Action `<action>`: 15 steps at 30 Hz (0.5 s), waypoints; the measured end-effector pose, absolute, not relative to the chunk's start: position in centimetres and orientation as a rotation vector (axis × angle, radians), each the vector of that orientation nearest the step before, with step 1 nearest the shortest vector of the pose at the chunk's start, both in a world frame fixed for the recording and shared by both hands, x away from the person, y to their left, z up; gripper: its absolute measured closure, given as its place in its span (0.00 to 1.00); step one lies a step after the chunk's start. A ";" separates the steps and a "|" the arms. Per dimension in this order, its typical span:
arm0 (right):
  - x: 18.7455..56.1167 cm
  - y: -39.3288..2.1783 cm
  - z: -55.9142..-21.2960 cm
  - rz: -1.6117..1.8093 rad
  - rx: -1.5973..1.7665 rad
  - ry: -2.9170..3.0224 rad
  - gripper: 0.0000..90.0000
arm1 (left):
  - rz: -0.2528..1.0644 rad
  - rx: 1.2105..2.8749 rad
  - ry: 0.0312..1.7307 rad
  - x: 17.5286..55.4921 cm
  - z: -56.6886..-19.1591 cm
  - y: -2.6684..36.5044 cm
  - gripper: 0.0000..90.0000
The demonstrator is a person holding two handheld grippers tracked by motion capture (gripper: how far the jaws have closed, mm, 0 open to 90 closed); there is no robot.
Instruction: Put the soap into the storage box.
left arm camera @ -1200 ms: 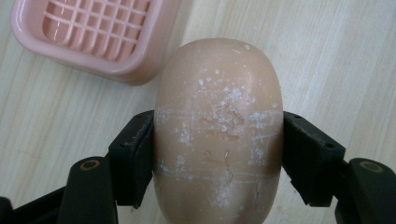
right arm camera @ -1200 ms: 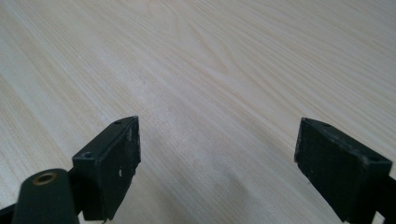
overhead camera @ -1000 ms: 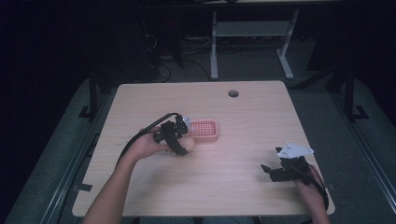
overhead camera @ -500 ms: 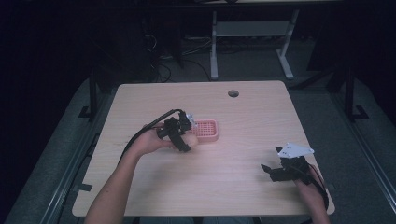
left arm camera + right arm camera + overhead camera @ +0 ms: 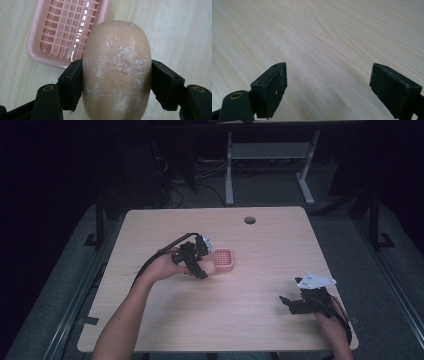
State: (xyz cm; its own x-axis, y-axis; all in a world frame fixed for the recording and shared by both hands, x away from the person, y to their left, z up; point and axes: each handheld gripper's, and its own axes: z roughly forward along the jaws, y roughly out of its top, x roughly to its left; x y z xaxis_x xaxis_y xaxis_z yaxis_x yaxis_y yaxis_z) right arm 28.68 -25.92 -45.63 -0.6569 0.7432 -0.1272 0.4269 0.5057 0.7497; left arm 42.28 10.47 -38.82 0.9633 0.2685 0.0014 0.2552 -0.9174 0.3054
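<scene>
We are gripping the soap bar (image 5: 117,67) in the left gripper (image 5: 196,261), jaws clenched on its sides; it has shifted slightly toward the pink soap dish (image 5: 67,30) at eleven o'clock, apparently nearing placement. The right gripper (image 5: 327,87) is idling over the surface (image 5: 260,245), jaws spread.

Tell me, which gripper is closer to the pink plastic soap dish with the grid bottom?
Left. The left gripper is right beside the pink plastic soap dish, clamping a tan oval soap bar. The right gripper sits far off near the table's front right corner.
</scene>
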 end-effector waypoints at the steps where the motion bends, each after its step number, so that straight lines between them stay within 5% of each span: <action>1: 28.7 -25.9 -45.6 0.984 0.972 2.312 0.15 | 0.062 2.807 0.381 42.3 -38.7 10.4 0.36; 15: 28.7 -26.0 -45.6 0.991 0.973 2.308 0.15 | 0.075 2.798 0.351 43.4 -37.5 8.9 0.36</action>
State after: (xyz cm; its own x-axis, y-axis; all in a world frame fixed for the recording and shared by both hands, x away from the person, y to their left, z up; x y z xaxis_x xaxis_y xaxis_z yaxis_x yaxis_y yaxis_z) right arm 28.68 -25.98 -45.61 -0.6532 0.7479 -0.1182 0.4295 0.4945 0.7557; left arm 43.43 8.92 -37.53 0.9685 0.2486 0.0121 0.2319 -0.9188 0.3194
